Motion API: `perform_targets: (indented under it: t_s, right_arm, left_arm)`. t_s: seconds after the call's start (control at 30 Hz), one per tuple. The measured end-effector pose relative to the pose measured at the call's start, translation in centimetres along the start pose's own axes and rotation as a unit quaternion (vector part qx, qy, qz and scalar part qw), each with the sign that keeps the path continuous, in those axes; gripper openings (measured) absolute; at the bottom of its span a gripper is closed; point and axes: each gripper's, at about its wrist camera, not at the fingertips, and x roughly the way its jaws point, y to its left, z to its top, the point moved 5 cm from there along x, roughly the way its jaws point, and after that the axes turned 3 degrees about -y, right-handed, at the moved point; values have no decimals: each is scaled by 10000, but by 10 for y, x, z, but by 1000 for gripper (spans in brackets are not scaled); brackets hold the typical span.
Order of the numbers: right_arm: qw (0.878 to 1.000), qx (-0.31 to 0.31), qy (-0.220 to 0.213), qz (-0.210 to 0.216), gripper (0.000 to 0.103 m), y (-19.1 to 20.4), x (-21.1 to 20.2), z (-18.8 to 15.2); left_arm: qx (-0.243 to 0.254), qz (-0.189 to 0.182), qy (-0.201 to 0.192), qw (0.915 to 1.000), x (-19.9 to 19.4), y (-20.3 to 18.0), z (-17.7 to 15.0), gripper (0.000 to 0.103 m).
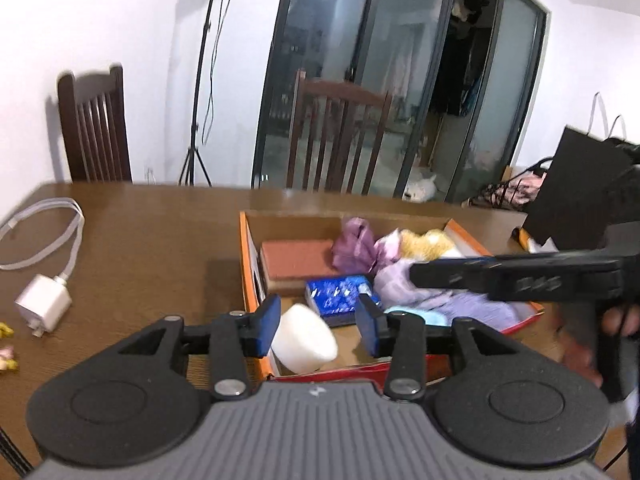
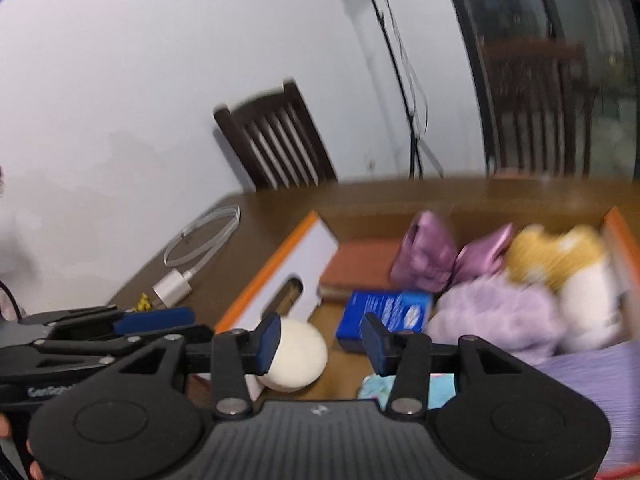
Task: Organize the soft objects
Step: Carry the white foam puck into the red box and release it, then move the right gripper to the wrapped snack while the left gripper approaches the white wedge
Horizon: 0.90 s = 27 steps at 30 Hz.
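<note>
An orange-rimmed cardboard box (image 1: 245,256) on the brown table holds soft things: a white foam round (image 1: 304,338), a purple satin bow (image 1: 354,246), a yellow plush (image 1: 426,244), lilac fluffy cloth (image 1: 404,280), a brown sponge block (image 1: 298,262) and a blue packet (image 1: 338,294). My left gripper (image 1: 318,326) is open and empty above the box's near end, with the foam round beside its left finger. My right gripper (image 2: 320,340) is open and empty over the same box (image 2: 280,252); the foam round (image 2: 296,354), the packet (image 2: 384,312) and the lilac cloth (image 2: 496,320) lie below it.
A white charger with its coiled cable (image 1: 44,304) lies on the table at the left. Small yellow trinkets (image 1: 6,330) sit at the left edge. A black paper bag (image 1: 576,188) stands at the right. Two dark wooden chairs (image 1: 96,128) stand behind the table.
</note>
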Motion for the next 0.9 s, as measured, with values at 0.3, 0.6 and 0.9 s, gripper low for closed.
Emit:
perform_targets:
  t_s: [0.3, 0.6, 0.9]
  right_arm:
    - [9905, -1060, -831, -272, 51, 44, -140, 21]
    - [9851, -1535, -753, -161, 55, 85, -177, -47]
    - [9889, -1487, 48, 20, 53, 104, -147, -191]
  left_arm:
    - [164, -21, -706, 9974, -99, -30, 15, 53]
    - [5, 85, -835, 9965, -144, -47, -47, 71]
    - [54, 383, -131, 9992, -133, -55, -141, 76]
